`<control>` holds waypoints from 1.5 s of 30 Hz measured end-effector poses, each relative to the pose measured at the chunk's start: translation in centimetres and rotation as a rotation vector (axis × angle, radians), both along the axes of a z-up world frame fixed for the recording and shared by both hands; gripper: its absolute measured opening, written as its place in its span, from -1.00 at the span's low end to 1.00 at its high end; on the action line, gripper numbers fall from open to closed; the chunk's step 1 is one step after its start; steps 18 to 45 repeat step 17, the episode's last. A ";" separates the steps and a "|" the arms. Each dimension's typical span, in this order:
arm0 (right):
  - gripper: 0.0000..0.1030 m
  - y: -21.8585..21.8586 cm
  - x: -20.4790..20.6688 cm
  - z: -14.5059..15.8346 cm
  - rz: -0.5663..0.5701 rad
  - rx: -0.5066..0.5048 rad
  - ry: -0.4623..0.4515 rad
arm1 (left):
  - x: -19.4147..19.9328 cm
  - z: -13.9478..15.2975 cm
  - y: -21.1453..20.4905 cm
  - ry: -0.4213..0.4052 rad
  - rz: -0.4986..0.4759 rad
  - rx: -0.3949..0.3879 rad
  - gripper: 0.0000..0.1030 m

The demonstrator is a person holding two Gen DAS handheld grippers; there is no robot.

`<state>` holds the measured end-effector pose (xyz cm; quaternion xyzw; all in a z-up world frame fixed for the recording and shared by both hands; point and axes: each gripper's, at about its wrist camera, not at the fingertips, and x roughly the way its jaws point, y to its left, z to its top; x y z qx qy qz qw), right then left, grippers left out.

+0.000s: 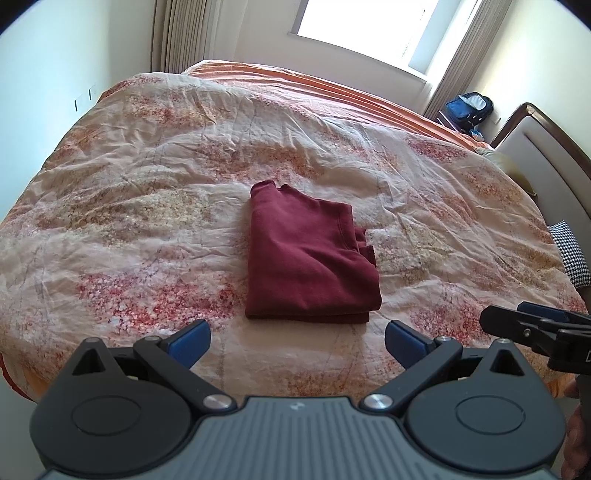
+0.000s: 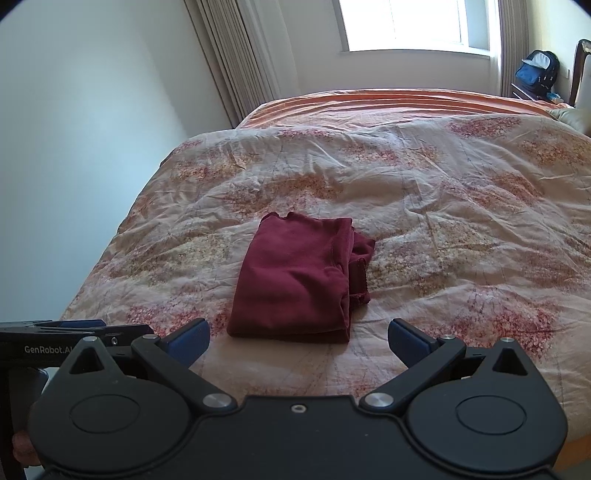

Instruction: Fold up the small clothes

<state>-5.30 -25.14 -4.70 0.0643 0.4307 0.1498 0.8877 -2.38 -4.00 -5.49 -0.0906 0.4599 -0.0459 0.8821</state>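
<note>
A dark red garment (image 1: 308, 258) lies folded into a compact rectangle on the floral quilt (image 1: 147, 221), with a few inner layers poking out on its right side. My left gripper (image 1: 297, 343) is open, held just short of the garment's near edge, nothing between its blue pads. In the right wrist view the same garment (image 2: 295, 284) lies ahead of my right gripper (image 2: 299, 341), which is also open and empty. The right gripper shows from the side at the far right of the left wrist view, and the left one at the far left of the right wrist view.
The quilt covers a wide bed with an orange sheet (image 1: 332, 88) at the far side. A padded headboard (image 1: 546, 158) and a checked pillow (image 1: 572, 254) stand at the right. A blue backpack (image 1: 469, 109) sits by the curtained window (image 1: 369, 26). A white wall (image 2: 74, 147) is to the left.
</note>
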 end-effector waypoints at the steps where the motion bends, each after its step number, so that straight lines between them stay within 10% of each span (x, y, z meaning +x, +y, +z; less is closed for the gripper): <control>1: 0.99 0.0 0.0 0.0 0.000 0.000 0.000 | 0.0 0.0 0.0 0.000 0.003 -0.006 0.99; 45: 0.99 -0.1 0.3 -0.1 -0.002 0.000 0.006 | 0.1 1.2 -0.4 -0.070 0.039 -0.028 0.99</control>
